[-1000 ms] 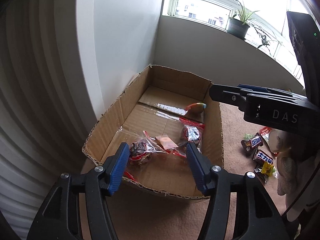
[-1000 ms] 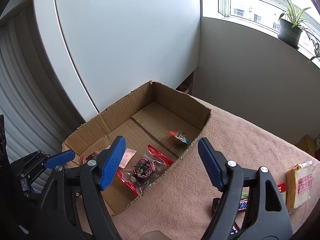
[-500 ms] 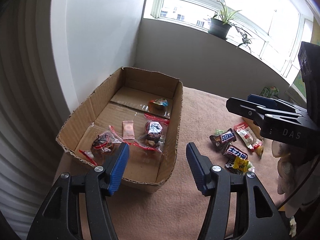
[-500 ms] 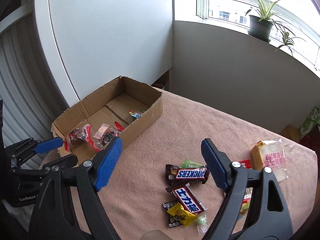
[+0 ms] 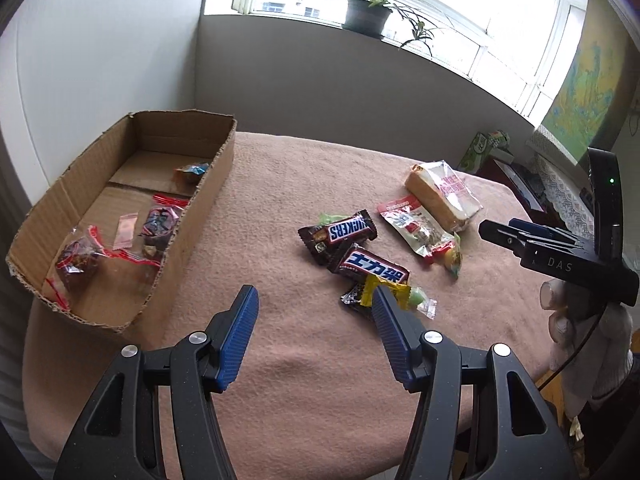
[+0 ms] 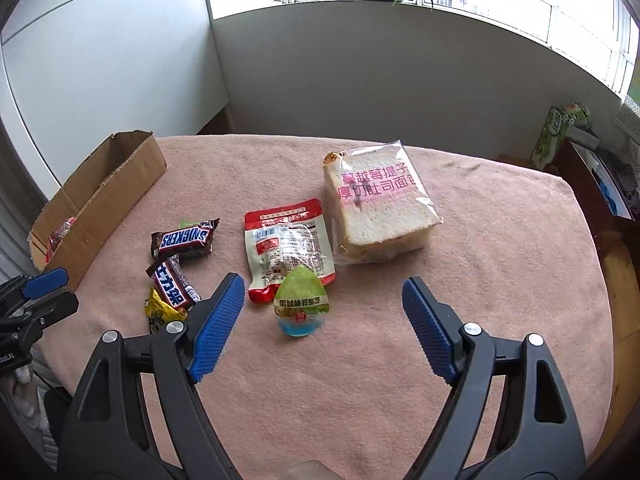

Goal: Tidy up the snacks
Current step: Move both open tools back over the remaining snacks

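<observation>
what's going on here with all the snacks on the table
A person holding a gripper in each hand is sorting snacks into a cardboard box. Several small bagged snacks already lie in it. On the pink cloth outside it there remain a Snickers bar, a second chocolate bar, a red-and-white pouch, a jelly cup and packaged bread. The left gripper and right gripper are both open and empty, above the table.

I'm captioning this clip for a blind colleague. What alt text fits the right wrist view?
The open right gripper hovers empty over a pink-covered table, a green-lidded jelly cup between its blue fingers. Beyond lie a red-and-white snack pouch, bagged sliced bread and two Snickers bars; a cardboard box sits at left.
</observation>
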{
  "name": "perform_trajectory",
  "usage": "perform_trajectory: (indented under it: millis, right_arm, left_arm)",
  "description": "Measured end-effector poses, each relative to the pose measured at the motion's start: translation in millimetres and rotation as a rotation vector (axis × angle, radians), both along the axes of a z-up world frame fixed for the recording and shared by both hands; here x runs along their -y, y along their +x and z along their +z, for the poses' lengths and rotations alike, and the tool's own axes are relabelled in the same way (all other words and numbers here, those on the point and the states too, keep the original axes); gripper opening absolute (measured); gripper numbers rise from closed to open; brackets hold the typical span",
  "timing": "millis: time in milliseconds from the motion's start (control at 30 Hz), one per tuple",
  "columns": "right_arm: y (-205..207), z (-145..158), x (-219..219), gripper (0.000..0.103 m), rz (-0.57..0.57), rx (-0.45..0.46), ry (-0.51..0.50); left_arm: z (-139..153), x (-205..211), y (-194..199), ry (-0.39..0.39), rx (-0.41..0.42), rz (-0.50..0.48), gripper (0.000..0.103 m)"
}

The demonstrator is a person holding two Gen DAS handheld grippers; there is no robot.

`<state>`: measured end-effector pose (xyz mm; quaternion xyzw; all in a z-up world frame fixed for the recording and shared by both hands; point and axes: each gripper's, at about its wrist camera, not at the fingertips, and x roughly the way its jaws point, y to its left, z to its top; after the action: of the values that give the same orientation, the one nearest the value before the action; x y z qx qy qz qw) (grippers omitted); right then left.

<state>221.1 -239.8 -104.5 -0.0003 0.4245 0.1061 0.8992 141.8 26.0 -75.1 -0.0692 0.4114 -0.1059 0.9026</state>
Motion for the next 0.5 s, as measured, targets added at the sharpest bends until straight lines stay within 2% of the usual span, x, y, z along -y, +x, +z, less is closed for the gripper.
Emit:
perform_trajectory:
  millis: [233, 500]
  right_arm:
    - [1, -16, 6, 0.084, 0.013, -0.019, -0.009]
    - [13, -30, 1, 0.084, 0.022, -0.042, -0.013]
  left_arm:
    - [-20, 50, 9, 0.093, -0.02, -0.101, 0.06]
    - [-37, 69, 24, 0.174, -0.037, -0.136, 0.06]
